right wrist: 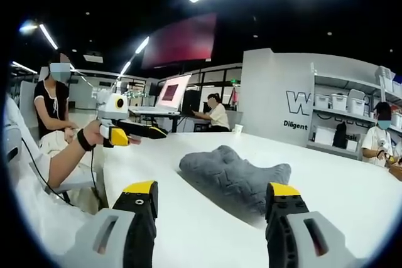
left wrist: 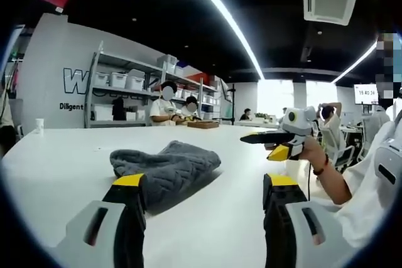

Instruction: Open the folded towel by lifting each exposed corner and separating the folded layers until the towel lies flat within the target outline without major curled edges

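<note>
A grey quilted towel [left wrist: 166, 166] lies crumpled and folded in a heap on the white table [left wrist: 63, 155]. My left gripper [left wrist: 206, 183] stands open just in front of it, its left jaw at the towel's near edge, nothing between the jaws. The right gripper [left wrist: 245, 137] hovers above the table to the right, held by a hand. In the right gripper view the towel [right wrist: 235, 174] lies ahead between the wide-open jaws of my right gripper [right wrist: 212, 189], apart from them. The left gripper [right wrist: 163, 134] hangs over the table's left side there.
A paper cup [left wrist: 39, 125] stands near the table's far left edge. A wooden tray [left wrist: 203, 124] sits at the far side, where people sit. Shelves with white bins [left wrist: 125, 83] line the wall. The person's forearm [left wrist: 330, 177] crosses the right.
</note>
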The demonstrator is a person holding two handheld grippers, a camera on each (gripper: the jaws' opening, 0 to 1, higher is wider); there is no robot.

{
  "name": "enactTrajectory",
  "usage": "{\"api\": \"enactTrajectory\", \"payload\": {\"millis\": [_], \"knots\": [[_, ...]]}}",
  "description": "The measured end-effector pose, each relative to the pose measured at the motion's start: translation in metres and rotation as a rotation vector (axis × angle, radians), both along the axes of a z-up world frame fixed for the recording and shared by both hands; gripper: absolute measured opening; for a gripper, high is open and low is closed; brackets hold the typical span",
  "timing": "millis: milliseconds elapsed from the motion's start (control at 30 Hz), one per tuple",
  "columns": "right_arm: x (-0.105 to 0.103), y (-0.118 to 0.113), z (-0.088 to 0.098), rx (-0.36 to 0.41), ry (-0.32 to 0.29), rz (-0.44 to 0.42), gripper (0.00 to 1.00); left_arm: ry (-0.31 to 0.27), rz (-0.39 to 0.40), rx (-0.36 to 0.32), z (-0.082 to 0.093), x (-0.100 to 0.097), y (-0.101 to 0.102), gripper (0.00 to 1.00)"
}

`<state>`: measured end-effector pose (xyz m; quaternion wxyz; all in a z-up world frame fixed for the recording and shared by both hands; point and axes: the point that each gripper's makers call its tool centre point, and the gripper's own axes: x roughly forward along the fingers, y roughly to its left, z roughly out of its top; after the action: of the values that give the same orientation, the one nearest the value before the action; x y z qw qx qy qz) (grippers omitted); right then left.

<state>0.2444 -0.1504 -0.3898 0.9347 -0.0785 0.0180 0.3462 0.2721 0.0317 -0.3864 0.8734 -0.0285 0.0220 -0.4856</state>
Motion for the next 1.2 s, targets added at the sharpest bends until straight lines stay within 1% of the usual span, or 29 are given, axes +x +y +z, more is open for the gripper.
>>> {"api": "enactTrajectory", "payload": {"millis": [233, 333, 467, 600, 1200], "knots": [[0.001, 0.0, 0.0, 0.003, 0.002, -0.003, 0.68, 0.0, -0.005, 0.006, -0.001, -0.001, -0.002, 0.73], [0.001, 0.001, 0.0, 0.003, 0.004, 0.001, 0.68, 0.002, -0.006, -0.003, -0.001, -0.001, -0.003, 0.73], [0.001, 0.0, 0.002, 0.002, -0.003, -0.006, 0.68, 0.002, -0.005, -0.002, -0.001, -0.001, -0.003, 0.73], [0.003, 0.0, 0.002, 0.002, -0.002, -0.006, 0.68, 0.002, -0.003, -0.008, 0.0, 0.0, -0.003, 0.73], [0.011, 0.001, 0.003, -0.007, 0.006, -0.002, 0.68, 0.015, -0.012, 0.003, 0.001, 0.007, -0.008, 0.73]]}}
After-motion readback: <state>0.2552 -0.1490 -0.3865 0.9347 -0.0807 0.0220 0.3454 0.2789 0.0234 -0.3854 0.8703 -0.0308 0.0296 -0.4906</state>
